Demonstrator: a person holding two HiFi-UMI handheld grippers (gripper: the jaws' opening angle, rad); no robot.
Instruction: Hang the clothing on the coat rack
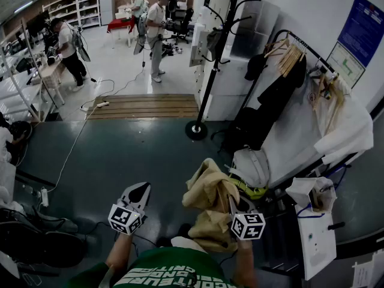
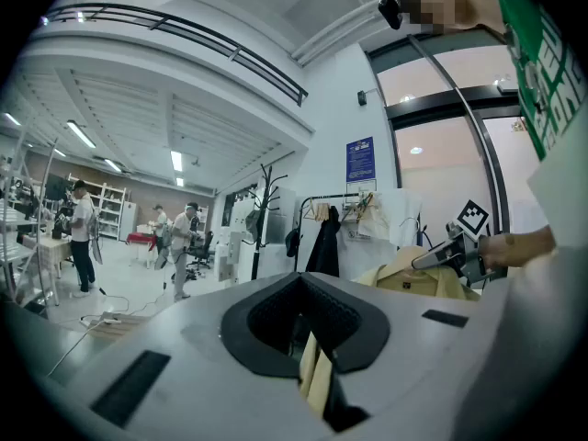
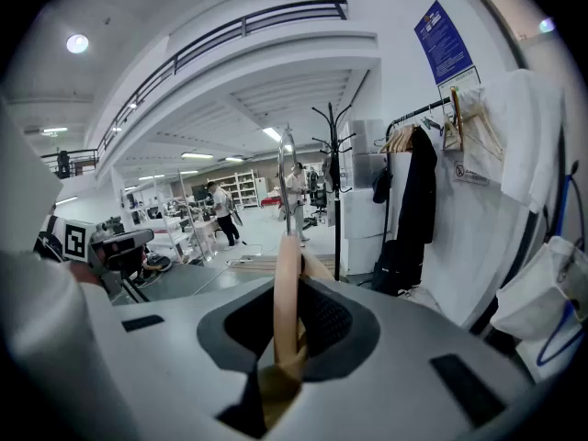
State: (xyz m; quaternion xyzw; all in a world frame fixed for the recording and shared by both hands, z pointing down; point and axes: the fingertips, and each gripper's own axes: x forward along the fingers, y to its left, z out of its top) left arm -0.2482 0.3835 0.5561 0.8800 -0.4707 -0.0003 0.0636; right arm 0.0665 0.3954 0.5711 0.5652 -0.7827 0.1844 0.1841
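In a workshop with a grey floor point(image 1: 120, 155), the right gripper's point(image 1: 233, 207) jaws clamp an upright wooden hanger point(image 3: 287, 274) carrying a tan jacket point(image 1: 207, 188), the left gripper's point(image 1: 143, 189) jaws pinch a tan strip point(image 2: 317, 375), and the black rack point(image 1: 217, 47) stands well ahead, nearer the right.

My right claw point(image 3: 288, 331) pinches a smooth pale wooden hanger point(image 3: 287, 274) with a shiny metal hook point(image 3: 286, 177); my left claw point(image 2: 308, 338), matt grey plastic, bites soft tan cloth of the jacket point(image 1: 204, 188); at twelve o'clock the coat rack point(image 1: 214, 65) is black metal
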